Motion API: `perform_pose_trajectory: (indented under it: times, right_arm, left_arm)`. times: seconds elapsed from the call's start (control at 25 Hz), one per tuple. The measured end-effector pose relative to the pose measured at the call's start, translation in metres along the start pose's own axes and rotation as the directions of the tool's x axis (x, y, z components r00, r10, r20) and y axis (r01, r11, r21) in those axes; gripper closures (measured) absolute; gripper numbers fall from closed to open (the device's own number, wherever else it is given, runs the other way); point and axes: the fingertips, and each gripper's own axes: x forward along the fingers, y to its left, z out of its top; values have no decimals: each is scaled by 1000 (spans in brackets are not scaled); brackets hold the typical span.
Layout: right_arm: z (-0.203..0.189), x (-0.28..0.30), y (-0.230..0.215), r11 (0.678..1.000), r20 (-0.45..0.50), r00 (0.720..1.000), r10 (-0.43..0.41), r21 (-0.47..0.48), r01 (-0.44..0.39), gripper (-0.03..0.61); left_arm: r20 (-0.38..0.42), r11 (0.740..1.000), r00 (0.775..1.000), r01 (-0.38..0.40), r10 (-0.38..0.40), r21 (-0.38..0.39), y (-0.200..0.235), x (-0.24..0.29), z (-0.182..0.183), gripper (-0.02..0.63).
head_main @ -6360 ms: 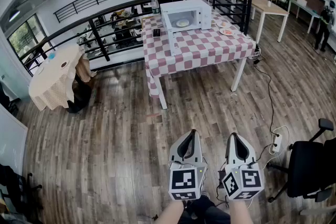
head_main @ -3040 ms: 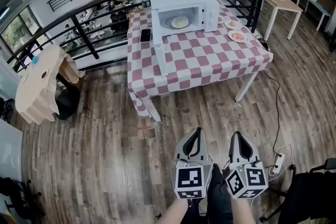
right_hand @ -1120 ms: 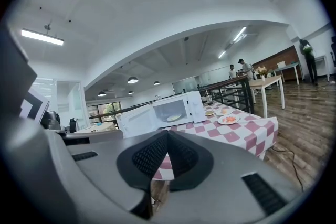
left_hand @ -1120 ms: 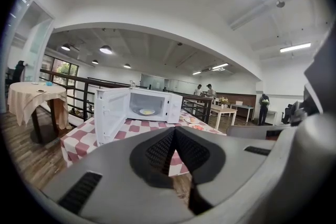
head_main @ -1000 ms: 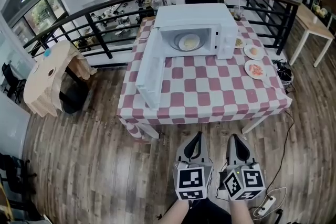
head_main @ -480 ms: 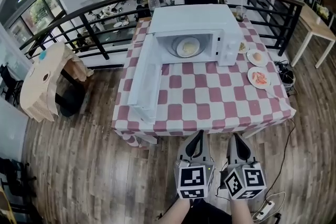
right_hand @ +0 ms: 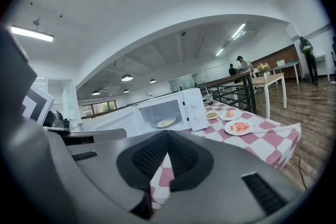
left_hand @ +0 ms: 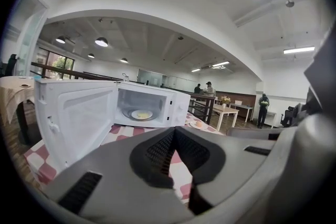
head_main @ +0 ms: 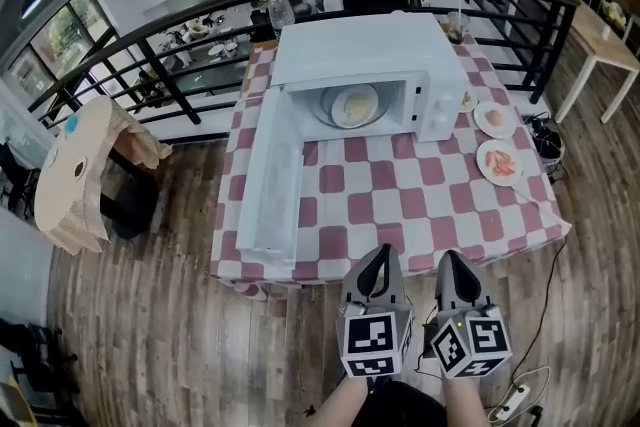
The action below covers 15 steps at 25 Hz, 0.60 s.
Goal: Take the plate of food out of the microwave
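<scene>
The left claw (head_main: 380,251) and the right claw (head_main: 447,257) were held side by side, low in the head view. Each had its jaws pressed together with nothing between them, as they had been in every earlier frame. Their tips reached the near edge of the checked surface (head_main: 400,205). Half a second before they had lain just short of that edge, over the wooden floor (head_main: 150,335), and six seconds before the surface had stood far across the room.

The microwave (head_main: 350,50) filled more of the head view than before. It stood at the far side of the surface with its door (head_main: 272,177) swung wide to the left, unchanged. The plate of food (head_main: 352,105) was inside the microwave on the turntable, well apart from both claws, as in the earlier frames.

Two plates (head_main: 498,141) with food lay on the surface to the right of the microwave. A bottle (head_main: 280,10) and a cup (head_main: 458,25) stood behind it, near the dark railing (head_main: 150,45). A cloth-draped round table (head_main: 80,165) stood off to the left.
</scene>
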Motion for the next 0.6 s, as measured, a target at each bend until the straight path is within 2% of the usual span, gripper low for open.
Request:
perform_pose_trajectory:
  times: [0.6]
  right_arm:
    - [11,79,-3,1000,-8,1000,3,18,-3,583]
  left_arm:
    - [-17,1000,1000,7,-7,20,38,64,16,606]
